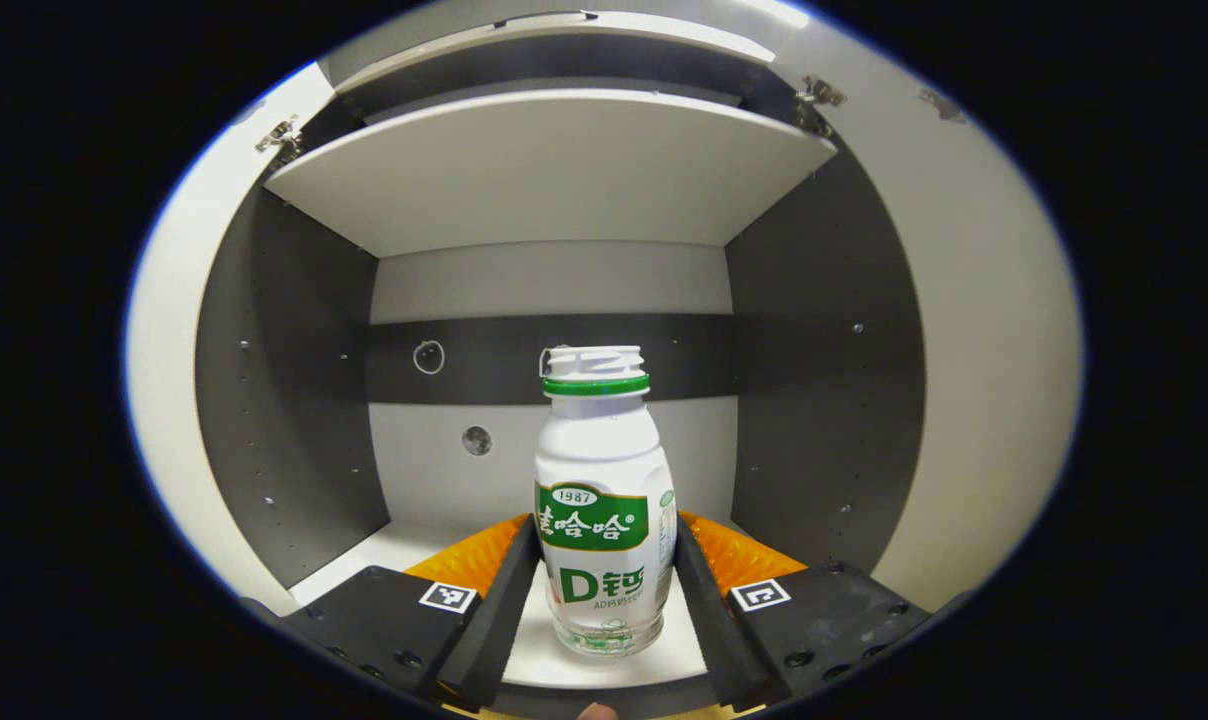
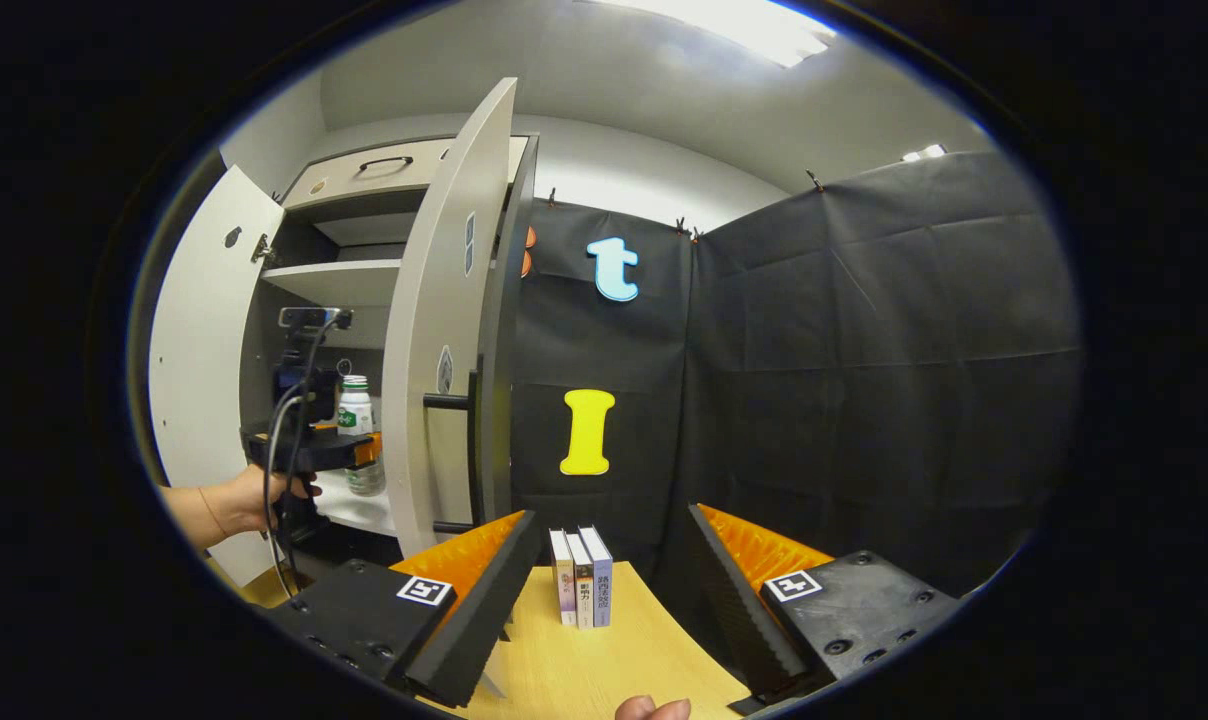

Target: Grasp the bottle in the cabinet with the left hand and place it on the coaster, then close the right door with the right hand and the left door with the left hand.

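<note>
A white bottle (image 1: 604,500) with a green label and a green ring under its cap stands upright on the cabinet's lower shelf (image 1: 384,550). My left gripper (image 1: 605,525) is shut on it, one finger pressed against each side at label height. In the right gripper view the same bottle (image 2: 355,415) shows inside the cabinet, with the left gripper (image 2: 362,452) around it and a hand (image 2: 239,498) holding that gripper. My right gripper (image 2: 614,515) hangs open over the wooden table (image 2: 614,665), with nothing between its fingers. Both cabinet doors stand open: the left door (image 2: 199,370) and the right door (image 2: 444,330).
An upper shelf (image 1: 554,170) spans the cabinet above the bottle. Dark side walls (image 1: 294,400) close in on both sides of it. Three books (image 2: 581,575) stand on the table ahead of the right gripper, against the black cloth wall. A drawer with a handle (image 2: 384,165) tops the cabinet.
</note>
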Demonstrator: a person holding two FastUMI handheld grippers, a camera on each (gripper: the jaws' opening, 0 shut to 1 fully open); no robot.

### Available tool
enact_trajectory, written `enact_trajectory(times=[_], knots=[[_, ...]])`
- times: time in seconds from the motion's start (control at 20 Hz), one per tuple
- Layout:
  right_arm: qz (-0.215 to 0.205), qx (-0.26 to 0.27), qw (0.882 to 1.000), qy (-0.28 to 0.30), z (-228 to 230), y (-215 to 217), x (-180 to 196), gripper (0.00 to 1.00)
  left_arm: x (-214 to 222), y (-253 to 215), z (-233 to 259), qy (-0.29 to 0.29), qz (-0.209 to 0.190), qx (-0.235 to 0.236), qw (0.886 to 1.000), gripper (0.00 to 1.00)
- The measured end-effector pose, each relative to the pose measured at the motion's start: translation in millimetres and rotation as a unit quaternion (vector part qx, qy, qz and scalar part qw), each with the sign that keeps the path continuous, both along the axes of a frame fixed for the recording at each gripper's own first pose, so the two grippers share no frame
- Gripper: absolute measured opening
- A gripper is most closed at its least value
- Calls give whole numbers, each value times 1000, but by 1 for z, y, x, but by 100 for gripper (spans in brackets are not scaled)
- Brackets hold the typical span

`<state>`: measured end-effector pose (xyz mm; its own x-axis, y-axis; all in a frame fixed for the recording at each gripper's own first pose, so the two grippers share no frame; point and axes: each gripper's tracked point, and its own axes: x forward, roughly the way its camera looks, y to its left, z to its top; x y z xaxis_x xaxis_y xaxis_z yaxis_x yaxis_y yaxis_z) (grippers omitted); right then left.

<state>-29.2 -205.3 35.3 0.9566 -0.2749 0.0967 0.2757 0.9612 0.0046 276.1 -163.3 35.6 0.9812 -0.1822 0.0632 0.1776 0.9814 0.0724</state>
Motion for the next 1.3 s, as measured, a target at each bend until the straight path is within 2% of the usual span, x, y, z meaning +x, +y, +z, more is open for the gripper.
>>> enact_trajectory(times=[0.15,0.35,0.6,1.0,1.3], knots=[[7,11,1000,3,-4,13,-4,97,-45,16,3,-4,-6,-5,1000,77],[4,-2,1000,10,-10,22,-10,97,-101,35,-4,-15,-10,2,1000,77],[4,-6,1000,-12,-2,34,-16,97,-158,49,-47,10,-24,-22,999,77],[9,-9,1000,-16,0,40,-18,97,-223,76,-145,19,-20,-6,1000,77],[17,-20,1000,-15,0,42,-19,97,-264,76,-237,45,-54,5,998,77]])
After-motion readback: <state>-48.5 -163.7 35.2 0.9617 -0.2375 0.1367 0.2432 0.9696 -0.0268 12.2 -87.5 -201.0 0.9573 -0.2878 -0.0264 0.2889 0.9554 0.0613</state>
